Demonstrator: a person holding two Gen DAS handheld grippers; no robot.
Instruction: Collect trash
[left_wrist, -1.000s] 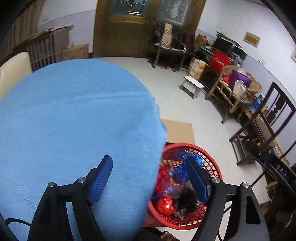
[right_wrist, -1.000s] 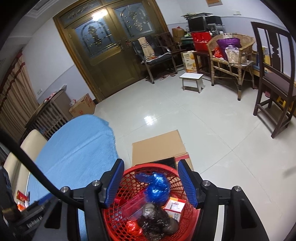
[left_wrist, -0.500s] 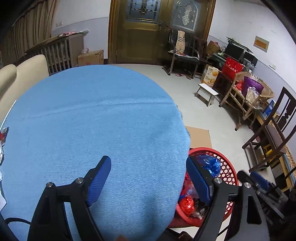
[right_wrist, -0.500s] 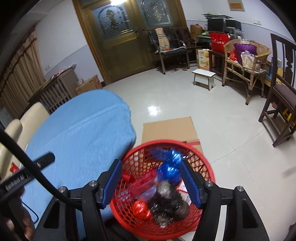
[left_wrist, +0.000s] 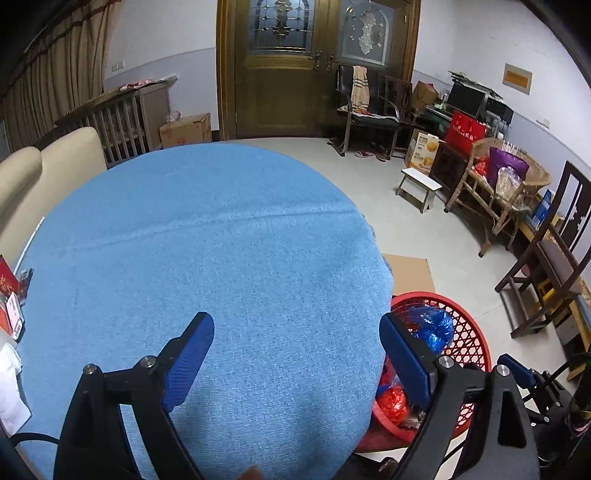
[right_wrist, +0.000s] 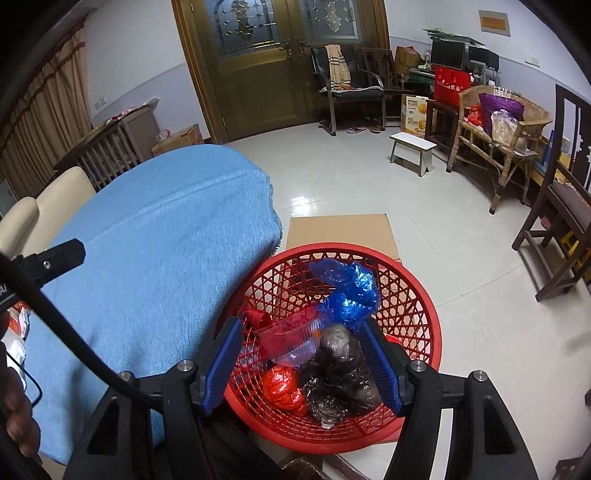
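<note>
A red mesh basket (right_wrist: 424, 295) stands on the floor beside the round table, holding a blue plastic bag (right_wrist: 351, 291), a clear plastic cup (right_wrist: 295, 339), a dark wrapped bundle (right_wrist: 340, 376) and a red crumpled wrapper (right_wrist: 282, 384). My right gripper (right_wrist: 303, 354) hovers open just above that trash, with nothing pinched. My left gripper (left_wrist: 295, 343) hangs over the blue tablecloth (left_wrist: 203, 240) near the table's edge. Its jaws are opening wide and nothing is between them. The basket (left_wrist: 476, 332) shows behind its right finger.
A red packet (left_wrist: 9, 295) and white paper (left_wrist: 9, 380) lie at the table's left rim. Flat cardboard (right_wrist: 340, 232) lies on the tiled floor behind the basket. A dark wooden chair (right_wrist: 565, 206), a white stool (right_wrist: 412, 147) and a wicker chair (right_wrist: 498, 122) stand to the right.
The left view swung from the basket onto the table and its jaws spread wider. The right gripper sank closer to the basket, rolled, and opened a little.
</note>
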